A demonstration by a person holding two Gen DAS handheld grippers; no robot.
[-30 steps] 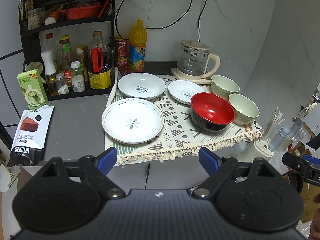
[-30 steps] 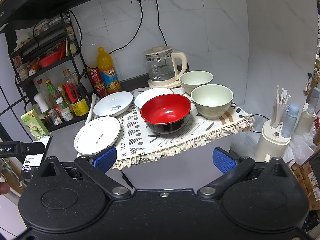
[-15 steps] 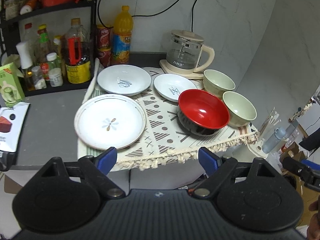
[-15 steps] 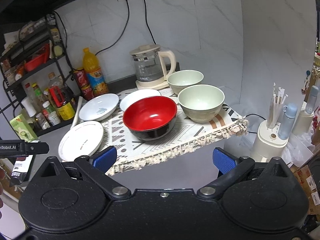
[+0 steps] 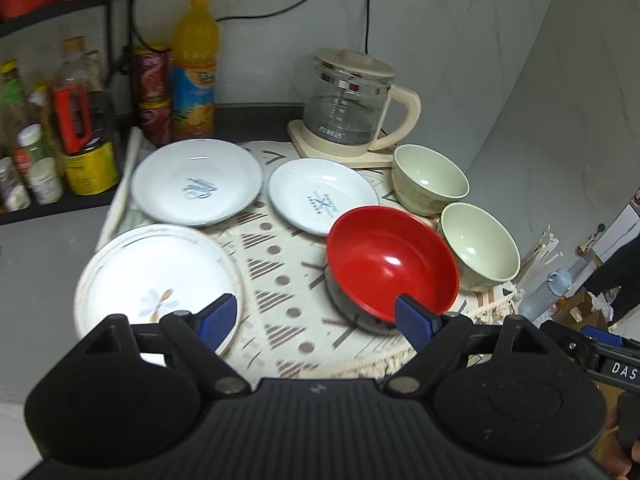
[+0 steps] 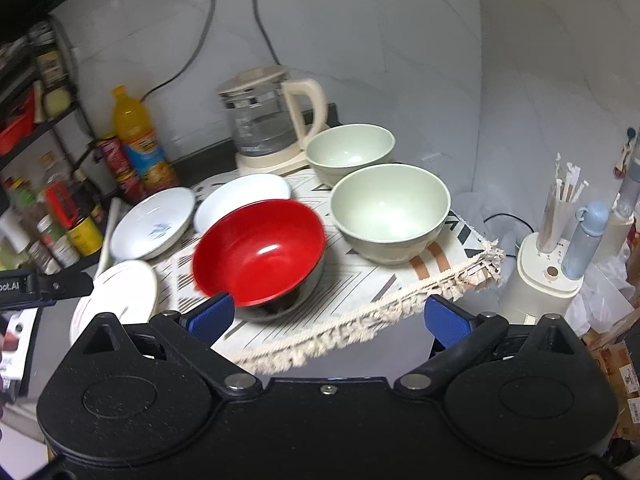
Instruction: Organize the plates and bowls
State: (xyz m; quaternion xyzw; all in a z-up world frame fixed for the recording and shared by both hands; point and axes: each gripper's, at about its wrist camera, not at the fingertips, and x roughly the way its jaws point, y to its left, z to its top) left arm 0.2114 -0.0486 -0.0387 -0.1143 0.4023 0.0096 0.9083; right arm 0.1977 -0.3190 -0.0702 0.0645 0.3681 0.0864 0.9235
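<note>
My left gripper (image 5: 316, 314) has its jaws spread wide and holds nothing; it hangs over the near edge of the patterned cloth (image 5: 280, 276), one blue pad above the flower-print plate (image 5: 156, 280) at 9 o'clock, the other in front of the red bowl (image 5: 390, 258) at 2 o'clock. My right gripper (image 6: 326, 316) is likewise spread and empty, short of the fringed cloth edge, its left pad just in front of the red bowl (image 6: 258, 250).

By my reading, nothing is organized yet. Every piece lies singly on the cloth and nothing is stacked. Nearest me are the flower-print plate and the red bowl. Beyond them, from the left view, the large white plate (image 5: 198, 182) sits at 11 o'clock, the small white plate (image 5: 322, 196) at 12, its rim just beside the red bowl, and the near green bowl (image 5: 478, 246) at 2 o'clock beside the red one. Farther back is the far green bowl (image 5: 430, 184), close to the near one, then the glass kettle (image 5: 350, 96) on its base against the wall.

What is left, I judge, is all of it: nesting the bowls and stacking the three plates.
</note>
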